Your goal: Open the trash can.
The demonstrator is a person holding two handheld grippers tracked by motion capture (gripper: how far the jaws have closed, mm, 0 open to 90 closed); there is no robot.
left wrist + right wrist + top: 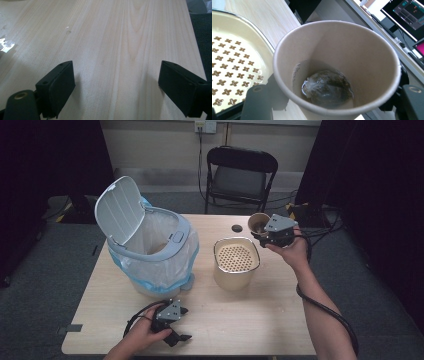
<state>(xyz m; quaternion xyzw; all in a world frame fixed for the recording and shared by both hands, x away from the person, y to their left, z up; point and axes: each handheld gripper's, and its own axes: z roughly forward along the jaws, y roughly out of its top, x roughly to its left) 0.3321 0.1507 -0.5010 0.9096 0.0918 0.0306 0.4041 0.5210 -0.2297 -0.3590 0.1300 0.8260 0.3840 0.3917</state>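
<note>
Between the right gripper's (265, 231) fingers (258, 102) sits the paper cup (337, 67), tilted.

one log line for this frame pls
right gripper: shut on paper cup, wet tea bag inside, beside strainer tub | left gripper: open on table

Left hand (145, 332) low at the near edge, forearm entering from below; left gripper (181, 324) lies level, pointing right, jaws spread wide with nothing between them. Right arm stretched forward and raised; right hand (290, 251) cups the right gripper (259, 231), pointing left, jaws clamped around a paper cup (337, 67).
</note>
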